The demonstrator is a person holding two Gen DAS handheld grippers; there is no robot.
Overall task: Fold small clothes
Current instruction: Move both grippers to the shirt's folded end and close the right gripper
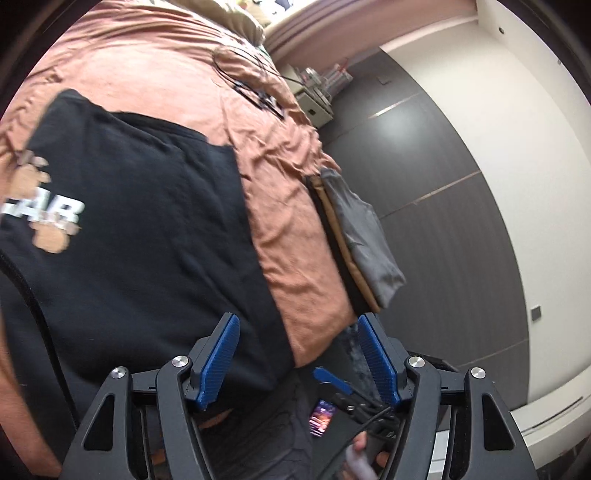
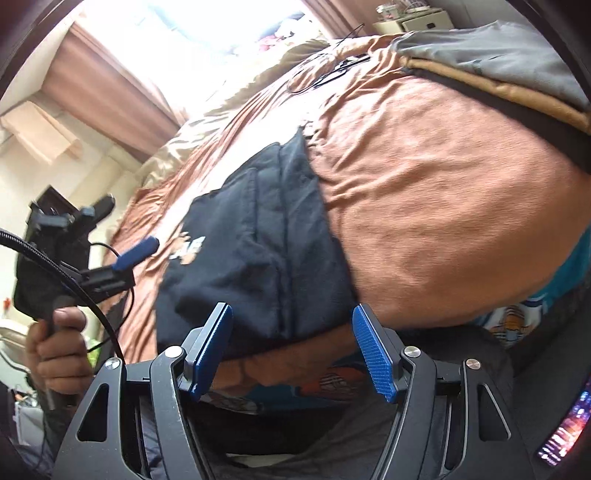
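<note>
While both grippers (image 1: pixel 295 360) (image 2: pixel 293 350) gape empty, only right wrist shows the hand (image 2: pixel 59 350)

Daylight was admitted through the overexposed, curtained bright window (image 2: pixel 207 33). Strong fisheye bending and dark vignetted corners were seen, and the black printed cotton T-shirt (image 1: pixel 140 221) was smeared by motion blur.

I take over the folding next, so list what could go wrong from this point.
1. The black shirt lies close to the bed's near edge; a tug toward you might drag it off.
2. Both the left gripper and the right gripper are open with nothing between the jaws, so the folded layers may spring apart.
3. Cables lie on the bedspread beyond the shirt and could snag.
</note>
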